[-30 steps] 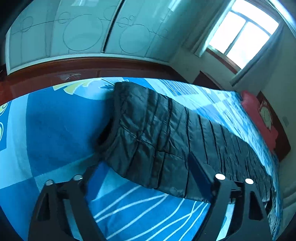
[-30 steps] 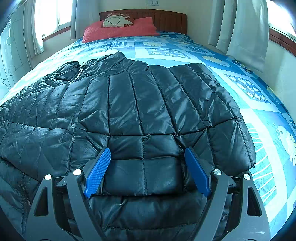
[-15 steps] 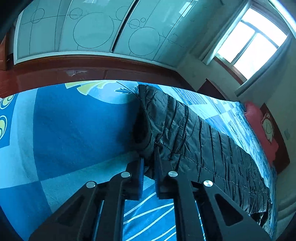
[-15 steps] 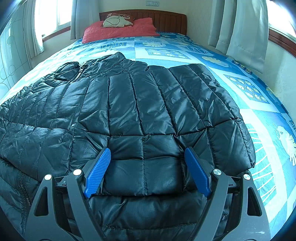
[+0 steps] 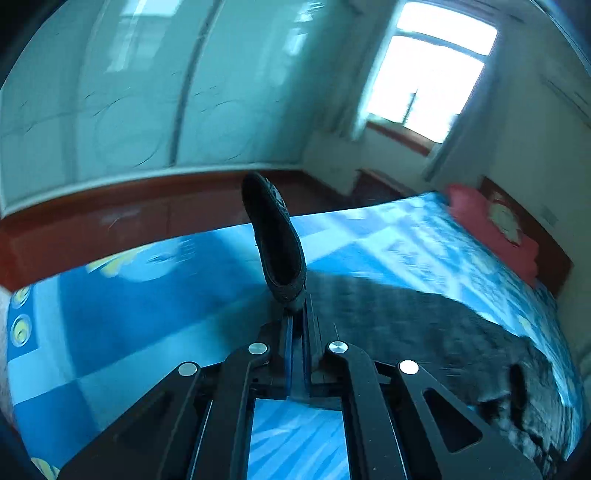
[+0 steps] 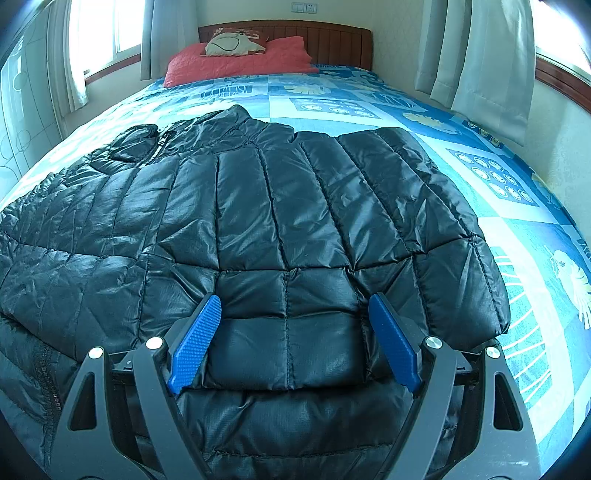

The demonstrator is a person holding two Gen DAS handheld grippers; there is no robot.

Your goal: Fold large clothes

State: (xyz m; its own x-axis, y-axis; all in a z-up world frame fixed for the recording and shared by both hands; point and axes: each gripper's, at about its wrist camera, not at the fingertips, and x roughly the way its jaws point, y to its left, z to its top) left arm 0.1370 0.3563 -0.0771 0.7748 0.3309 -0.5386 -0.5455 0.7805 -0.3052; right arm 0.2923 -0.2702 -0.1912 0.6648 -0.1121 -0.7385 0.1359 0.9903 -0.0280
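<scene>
Left wrist view: the left gripper (image 5: 297, 317) has its fingers (image 5: 289, 339) pressed together on a cuff (image 5: 277, 236), the end of a sleeve of the jacket (image 5: 424, 325). The cuff stands up past the fingertips, dark and curved, lifted clear of the bed (image 5: 147, 288). The rest of the jacket lies blurred on the bed to the right of the gripper. Beyond the bed are a red-brown wooden ledge (image 5: 110, 218), pale wardrobe doors (image 5: 129, 110) with circle patterns, and a bright window (image 5: 428, 74). A red pillow (image 5: 491, 229) lies at the far right end of the bed.

Right wrist view: the right gripper (image 6: 293, 336) holds its blue fingers (image 6: 195, 339) wide apart. They rest low over the jacket (image 6: 277, 206), one on each side of a quilted panel near the hem; whether the pads touch the fabric cannot be told. They do not clamp it. The jacket is black, quilted and shiny, spread flat across the blue patterned bed (image 6: 498, 177), collar toward the headboard (image 6: 325, 40) and hem toward the camera. A zipper (image 6: 159, 147) shows near the collar on the left. A red pillow (image 6: 240, 62) with a pale cushion (image 6: 232, 42) on it lies against the headboard. Curtains (image 6: 480, 55) hang at the right, and a window (image 6: 107, 29) is at the upper left.
</scene>
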